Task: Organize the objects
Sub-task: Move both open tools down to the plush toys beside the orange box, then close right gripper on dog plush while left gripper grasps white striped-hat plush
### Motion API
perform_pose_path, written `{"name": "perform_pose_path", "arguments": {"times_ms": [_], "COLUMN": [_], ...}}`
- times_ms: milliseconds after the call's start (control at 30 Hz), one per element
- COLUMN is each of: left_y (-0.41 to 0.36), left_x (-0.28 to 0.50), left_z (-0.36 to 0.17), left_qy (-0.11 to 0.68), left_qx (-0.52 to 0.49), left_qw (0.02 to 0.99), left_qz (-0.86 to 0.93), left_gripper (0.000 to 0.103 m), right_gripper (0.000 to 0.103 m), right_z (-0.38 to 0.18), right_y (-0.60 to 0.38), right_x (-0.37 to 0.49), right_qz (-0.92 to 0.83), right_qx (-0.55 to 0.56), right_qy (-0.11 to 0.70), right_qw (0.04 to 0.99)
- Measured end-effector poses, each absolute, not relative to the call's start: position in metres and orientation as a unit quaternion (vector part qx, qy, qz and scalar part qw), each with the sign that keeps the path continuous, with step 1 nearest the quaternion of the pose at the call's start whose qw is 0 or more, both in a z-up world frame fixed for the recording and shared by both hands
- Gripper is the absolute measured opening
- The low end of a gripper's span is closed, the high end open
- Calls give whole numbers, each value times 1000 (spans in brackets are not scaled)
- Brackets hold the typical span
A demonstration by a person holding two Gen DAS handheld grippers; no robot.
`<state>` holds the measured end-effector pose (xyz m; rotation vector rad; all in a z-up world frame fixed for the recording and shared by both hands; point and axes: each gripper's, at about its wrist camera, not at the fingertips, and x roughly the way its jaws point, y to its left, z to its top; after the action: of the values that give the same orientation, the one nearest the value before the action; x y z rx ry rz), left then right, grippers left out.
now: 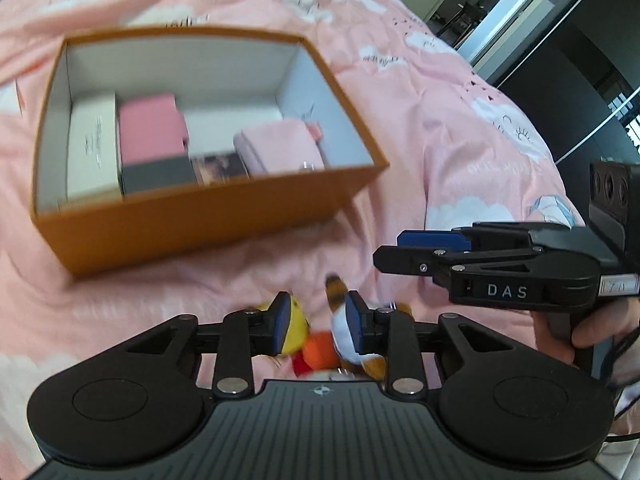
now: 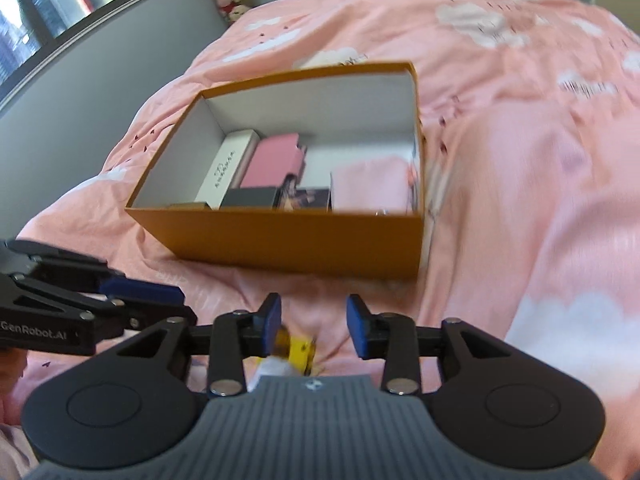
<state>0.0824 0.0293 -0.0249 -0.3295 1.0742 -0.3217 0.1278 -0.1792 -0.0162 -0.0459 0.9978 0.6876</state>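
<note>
Standing open on the pink bedcover [image 2: 520, 200], the orange box [image 2: 288, 240] already has several things packed along its floor: a white carton [image 2: 230, 172], a pink case [image 2: 272, 162], a dark block [image 2: 248, 198] and a pale pink pouch [image 2: 370, 186]. They lie side by side, probably to leave room for more.

Near the box's front wall lies a small heap of plush toys [image 1: 320, 350], yellow, orange and white, not yet packed. The left gripper [image 1: 318, 328] hangs over this heap with its pads apart on both sides of it; whether they touch the plush, I cannot tell. The right gripper [image 2: 313, 320] is also parted and holds nothing; a yellow toy [image 2: 298, 354] shows below it. I judge the toys go into the box next.
</note>
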Motion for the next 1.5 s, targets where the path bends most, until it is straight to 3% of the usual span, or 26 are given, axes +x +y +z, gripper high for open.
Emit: {"name": "perform_pose_path", "arguments": {"times_ms": [233,300,367,600,867,1067,1367,1500], "left_y": [17,15,12,-1,-6,-6,23,38], "left_x": [65,62,60,53,52,44,34,35], "left_z": [-39,-40,-41,-62,-82,-78,-32,-21], "left_qy": [537,542,548,592,606,593,507,465], "left_qx": [-159,-157,-155,-159,-163,-163,-167,-159], "left_qw": [815,812,808,770,758,769,833,862], "left_qz": [-148,-147,-151,-179,-178,-175,-147,-122], "left_gripper": [57,69,74,85,88,74,68,68], "right_gripper": [53,57,57,58,64,65,63,55], "right_z": [-29,-30,-31,-35,-36,-36,-27,-24], "right_y": [-185,-184,-185,-193,-199,-199,-208,-210], "right_x": [105,100,97,89,83,81,85,85], "right_qz": [297,293,290,276,266,264,255,267], "right_qx": [-2,-8,-13,-4,2,-1,11,10], "right_qy": [475,470,467,472,473,472,464,474], "right_qw": [828,833,835,837,840,841,848,839]}}
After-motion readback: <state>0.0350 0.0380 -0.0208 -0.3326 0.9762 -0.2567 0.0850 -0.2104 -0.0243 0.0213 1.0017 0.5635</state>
